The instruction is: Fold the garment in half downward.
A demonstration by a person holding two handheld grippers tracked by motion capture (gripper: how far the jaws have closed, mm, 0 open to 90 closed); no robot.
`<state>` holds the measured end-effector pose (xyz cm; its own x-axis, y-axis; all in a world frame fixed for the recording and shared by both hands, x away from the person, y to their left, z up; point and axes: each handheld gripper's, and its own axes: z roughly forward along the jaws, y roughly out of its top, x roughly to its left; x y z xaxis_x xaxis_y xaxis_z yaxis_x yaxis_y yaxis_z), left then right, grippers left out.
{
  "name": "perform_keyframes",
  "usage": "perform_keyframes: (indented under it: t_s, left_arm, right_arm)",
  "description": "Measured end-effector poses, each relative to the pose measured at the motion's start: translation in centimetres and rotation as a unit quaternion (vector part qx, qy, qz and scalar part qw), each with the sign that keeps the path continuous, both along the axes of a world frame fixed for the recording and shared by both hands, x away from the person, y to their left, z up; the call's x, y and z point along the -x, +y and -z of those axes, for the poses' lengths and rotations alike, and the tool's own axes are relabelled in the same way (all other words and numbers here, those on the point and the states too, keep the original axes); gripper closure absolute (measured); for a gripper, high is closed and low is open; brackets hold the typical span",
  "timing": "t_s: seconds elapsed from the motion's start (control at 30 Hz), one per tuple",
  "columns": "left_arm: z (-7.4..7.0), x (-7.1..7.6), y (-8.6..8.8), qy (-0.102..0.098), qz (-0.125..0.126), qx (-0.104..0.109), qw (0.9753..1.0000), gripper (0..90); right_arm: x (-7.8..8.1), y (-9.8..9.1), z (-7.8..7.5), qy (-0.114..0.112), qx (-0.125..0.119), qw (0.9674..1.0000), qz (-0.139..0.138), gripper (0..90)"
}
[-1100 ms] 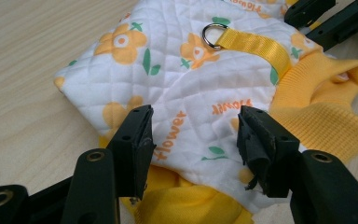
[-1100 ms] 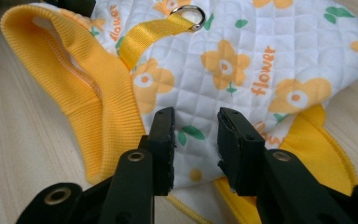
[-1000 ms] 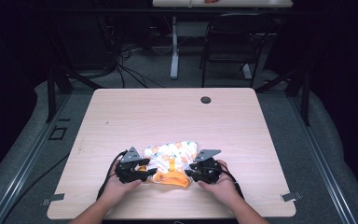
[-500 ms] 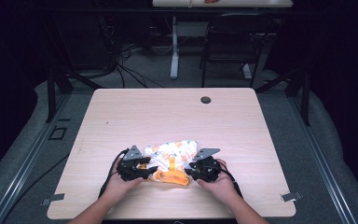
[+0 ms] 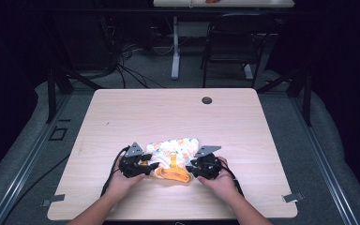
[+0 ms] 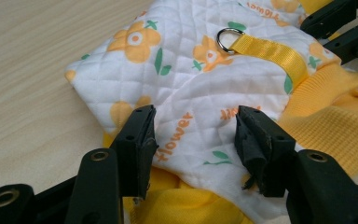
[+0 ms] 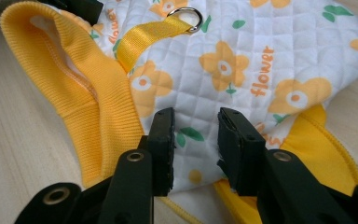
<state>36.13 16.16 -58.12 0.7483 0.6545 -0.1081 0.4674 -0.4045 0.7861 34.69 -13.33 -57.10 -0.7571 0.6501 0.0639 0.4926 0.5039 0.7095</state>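
1. The left tongs (image 5: pixel 151 167) sit at the left end of a small quilted garment (image 5: pixel 173 150), white with orange flowers and yellow ribbed trim. In the left gripper view the jaws stand apart, released, with the quilted edge lying between and just ahead of them; whether the pads touch the cloth I cannot tell.
2. The garment lies on the tabletop (image 5: pixel 122 117) near the person's edge, between the 2 hands, its long axis running left to right. A yellow strap (image 6: pixel 268 49) with a metal ring (image 6: pixel 230 38) crosses its top.
3. The right tongs (image 5: pixel 193 167) sit at the garment's right end. In the right gripper view the jaws are also parted, a narrower gap, with quilted cloth under them and the yellow ribbed band (image 7: pixel 98 107) just to their left.
4. Judgement: both hands are about equally near, each facing inward at an opposite end, so any coming pinch would likely be taken on both ends together.
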Motion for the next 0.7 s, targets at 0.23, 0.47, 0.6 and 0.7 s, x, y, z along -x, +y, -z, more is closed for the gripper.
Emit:
perform_keyframes:
  t_s: [0.23, 0.47, 0.6, 0.7]
  left_arm:
    - [0.3, -0.5, 0.0, -0.005, -0.02, 0.013, 0.9997, 48.8]
    - [-0.1, -1.3, -0.2, 0.0, -0.023, 0.002, 0.9997, 49.0]
    - [-0.2, -1.3, -0.3, -0.002, -0.027, 0.006, 0.9996, 49.0]
    - [-0.7, -1.0, -0.1, -0.004, -0.025, 0.014, 0.9996, 48.7]
  right_arm:
    - [-1.0, 0.0, 0.0, 0.005, -0.01, 0.9998, 0.013, 65.6]
    - [-1.5, 0.1, -0.1, -0.003, -0.006, 0.9998, 0.019, 64.2]
    - [-1.6, 0.0, -0.3, -0.003, -0.016, 0.9996, 0.024, 64.7]
    - [-1.1, -0.3, -1.1, -0.013, -0.023, 0.9994, 0.021, 64.4]
